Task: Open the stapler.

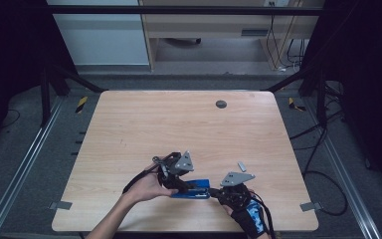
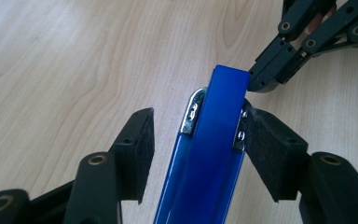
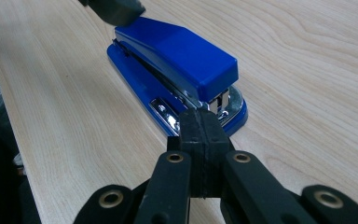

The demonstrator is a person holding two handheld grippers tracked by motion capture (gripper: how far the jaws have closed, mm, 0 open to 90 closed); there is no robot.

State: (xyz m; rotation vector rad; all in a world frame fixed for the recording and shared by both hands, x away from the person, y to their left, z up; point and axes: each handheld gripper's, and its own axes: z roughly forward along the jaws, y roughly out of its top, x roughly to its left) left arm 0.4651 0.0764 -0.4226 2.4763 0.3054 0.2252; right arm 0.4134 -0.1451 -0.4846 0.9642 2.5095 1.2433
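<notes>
Near the bench's [image 1: 129, 124] front edge, the blue stapler [image 2: 209, 154] lies between the left claw's [image 2: 198, 154] parted jaws, with the right claw [image 3: 200, 126] pressed together at its front tip.

Light wood-grain table [image 1: 189, 124] on grey floor [image 1: 25, 144]; pale wooden desk [image 1: 219, 25] behind, black cables [image 1: 323, 149] trailing right.
</notes>
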